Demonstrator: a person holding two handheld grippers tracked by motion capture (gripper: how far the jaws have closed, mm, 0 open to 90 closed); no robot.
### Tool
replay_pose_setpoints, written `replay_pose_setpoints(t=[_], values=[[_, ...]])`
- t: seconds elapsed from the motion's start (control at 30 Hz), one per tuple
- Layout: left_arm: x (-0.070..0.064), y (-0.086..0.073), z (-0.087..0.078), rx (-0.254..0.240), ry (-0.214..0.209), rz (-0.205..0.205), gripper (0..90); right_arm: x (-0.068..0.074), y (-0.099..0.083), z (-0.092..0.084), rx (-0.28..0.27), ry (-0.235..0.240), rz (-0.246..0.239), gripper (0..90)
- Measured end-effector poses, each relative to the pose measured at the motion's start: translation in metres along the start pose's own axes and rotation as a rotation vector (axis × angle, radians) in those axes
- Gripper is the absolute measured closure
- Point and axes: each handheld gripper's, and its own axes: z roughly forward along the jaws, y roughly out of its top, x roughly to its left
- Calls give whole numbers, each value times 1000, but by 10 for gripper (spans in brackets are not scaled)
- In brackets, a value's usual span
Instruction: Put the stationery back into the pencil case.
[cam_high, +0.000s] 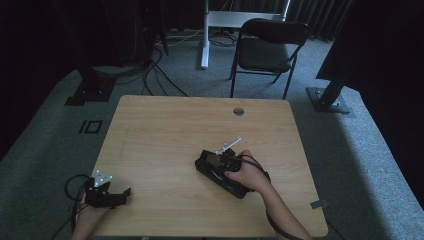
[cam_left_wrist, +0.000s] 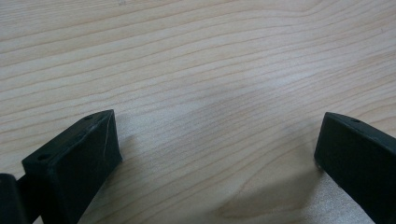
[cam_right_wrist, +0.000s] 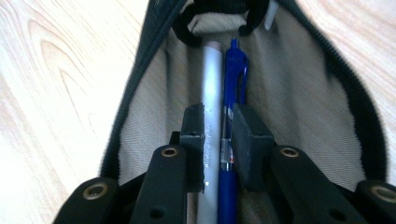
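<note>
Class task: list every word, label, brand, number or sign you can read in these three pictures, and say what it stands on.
None can be read.
Blue pen: a small label band shows near the right gripper; its print is too blurred to read.
Grey pen, pencil case and table: no lettering shows.

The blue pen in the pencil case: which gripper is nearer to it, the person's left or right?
Right. The right gripper has the blue pen between its jaws inside the pencil case; the left gripper sits far off at the table's near-left edge.

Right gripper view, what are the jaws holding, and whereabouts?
The right gripper has its jaws closed around a grey pen and a blue pen, mid-barrel, inside the open pencil case.
</note>
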Motion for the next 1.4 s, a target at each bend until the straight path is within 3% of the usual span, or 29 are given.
replay_pose_setpoints(t=[0.57,0.63,1.0,1.4], values=[[0,0,0,0,0,0,2,2,8,-29,-119,5,-6,655],[0,0,0,0,0,0,2,0,9,-33,-161,17,13,618],[0,0,0,0,0,0,2,-3,10,-42,-252,15,41,522],[0,0,0,0,0,0,2,-12,7,-46,-328,-28,82,433]])
